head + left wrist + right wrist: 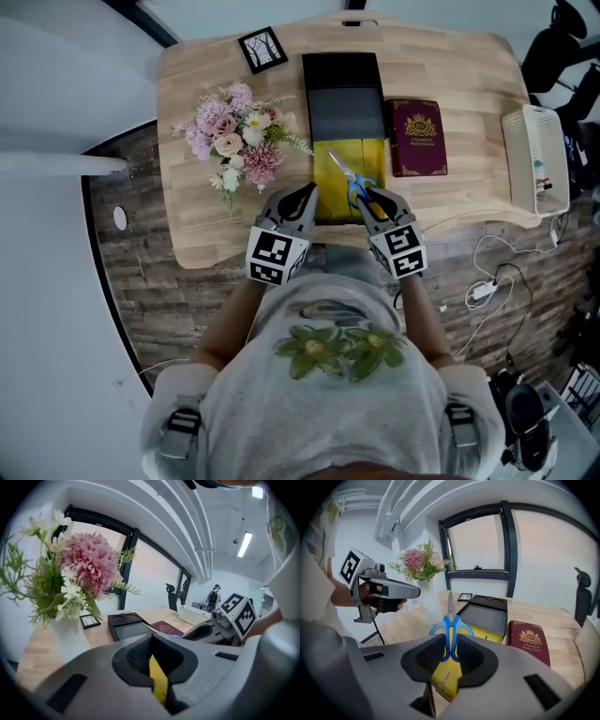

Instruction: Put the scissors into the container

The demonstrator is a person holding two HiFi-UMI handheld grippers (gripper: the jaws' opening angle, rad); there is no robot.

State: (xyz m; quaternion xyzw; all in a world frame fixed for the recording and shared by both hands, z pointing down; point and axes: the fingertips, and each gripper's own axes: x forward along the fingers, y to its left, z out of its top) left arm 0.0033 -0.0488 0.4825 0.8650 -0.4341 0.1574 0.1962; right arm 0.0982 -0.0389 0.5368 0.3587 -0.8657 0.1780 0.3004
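Note:
The scissors (351, 176) (450, 620) have blue handles, and my right gripper (367, 199) (451, 651) is shut on those handles. Their blades point away from me, over the yellow container (328, 195) (483, 633) at the table's near edge. A black lid or tray (344, 94) (487, 613) lies against the container's far end. My left gripper (309, 195) (158, 679) sits at the container's near-left edge. Its jaws are closed on a thin yellow wall (159, 682) of the container.
A vase of pink and white flowers (239, 141) (79, 569) stands left of the container. A red book (416, 138) (529, 641) lies to its right. A white device (536, 159) sits at the table's right edge, and a small framed picture (263, 49) at the back.

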